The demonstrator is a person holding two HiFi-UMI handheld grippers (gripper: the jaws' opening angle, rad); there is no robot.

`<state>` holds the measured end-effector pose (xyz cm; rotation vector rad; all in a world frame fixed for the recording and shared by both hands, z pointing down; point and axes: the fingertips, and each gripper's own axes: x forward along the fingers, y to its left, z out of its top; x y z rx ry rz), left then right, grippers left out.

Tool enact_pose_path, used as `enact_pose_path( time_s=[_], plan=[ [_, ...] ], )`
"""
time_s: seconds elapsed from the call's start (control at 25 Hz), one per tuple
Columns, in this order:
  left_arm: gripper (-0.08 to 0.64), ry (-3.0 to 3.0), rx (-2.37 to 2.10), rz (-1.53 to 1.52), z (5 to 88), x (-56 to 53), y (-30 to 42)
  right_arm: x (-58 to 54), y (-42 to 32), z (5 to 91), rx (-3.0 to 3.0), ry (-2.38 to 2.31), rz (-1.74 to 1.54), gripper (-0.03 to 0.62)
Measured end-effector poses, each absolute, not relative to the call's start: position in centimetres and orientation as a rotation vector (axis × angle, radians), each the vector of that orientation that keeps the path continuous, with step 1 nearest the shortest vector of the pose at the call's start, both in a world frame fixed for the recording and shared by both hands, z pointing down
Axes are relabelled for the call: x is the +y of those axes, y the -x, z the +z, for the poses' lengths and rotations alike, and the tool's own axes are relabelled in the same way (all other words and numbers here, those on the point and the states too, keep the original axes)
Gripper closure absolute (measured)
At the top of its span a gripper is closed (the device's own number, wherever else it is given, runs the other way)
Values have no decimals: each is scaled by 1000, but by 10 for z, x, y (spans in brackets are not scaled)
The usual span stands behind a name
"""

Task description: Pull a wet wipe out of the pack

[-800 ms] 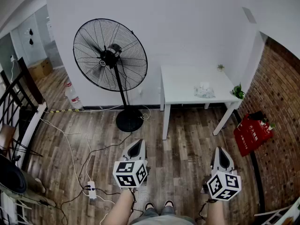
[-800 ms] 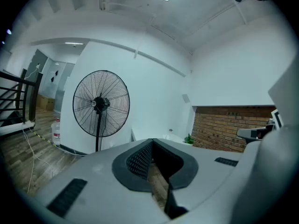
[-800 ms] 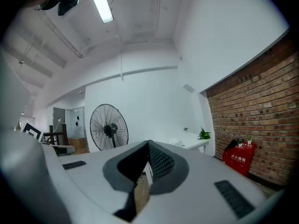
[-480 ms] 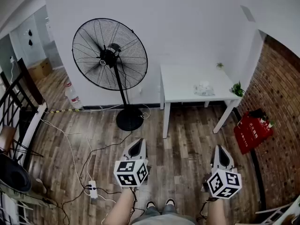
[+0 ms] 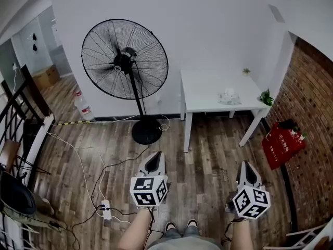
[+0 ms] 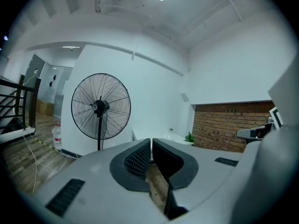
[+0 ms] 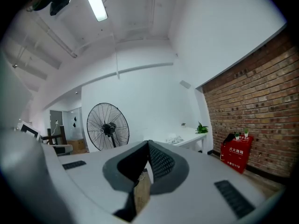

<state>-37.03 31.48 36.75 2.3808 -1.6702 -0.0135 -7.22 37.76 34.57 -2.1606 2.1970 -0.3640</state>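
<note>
Two grippers sit at the bottom of the head view, held over the wood floor (image 5: 208, 165) and aimed toward the top of the frame. The left gripper (image 5: 154, 156) is at lower centre. In its own view its jaws (image 6: 151, 142) are pressed together with nothing between them. The right gripper (image 5: 245, 166) is at lower right, and its own view shows its jaws (image 7: 148, 143) meeting at the tips, also empty. The pack (image 5: 229, 98) lies on the white table (image 5: 205, 95) at upper right, well apart from both grippers; it shows small at mid-frame in the right gripper view (image 7: 174, 138). A fan (image 5: 125, 60) stands left of the table, and a red box (image 5: 283, 142) sits at the right edge.
</note>
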Motion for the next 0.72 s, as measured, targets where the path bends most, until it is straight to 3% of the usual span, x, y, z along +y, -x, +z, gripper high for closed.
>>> enact_pose_path(
  time_s=[0.36, 0.48, 0.64, 0.72],
  plan=[
    [554, -2401, -1639, -1, 370, 313, 380, 379, 89, 348, 2203, 2169, -370, 591],
    [485, -2408, -1609, 2, 371, 307, 379, 376, 91, 348, 2201, 2174, -370, 591],
    [475, -2409, -1601, -2, 372, 300, 385, 375, 96, 349, 2192, 2186, -364, 591],
    [432, -2414, -1598, -6, 372, 297, 387, 375, 97, 350, 2181, 2194, -365, 591]
  ],
)
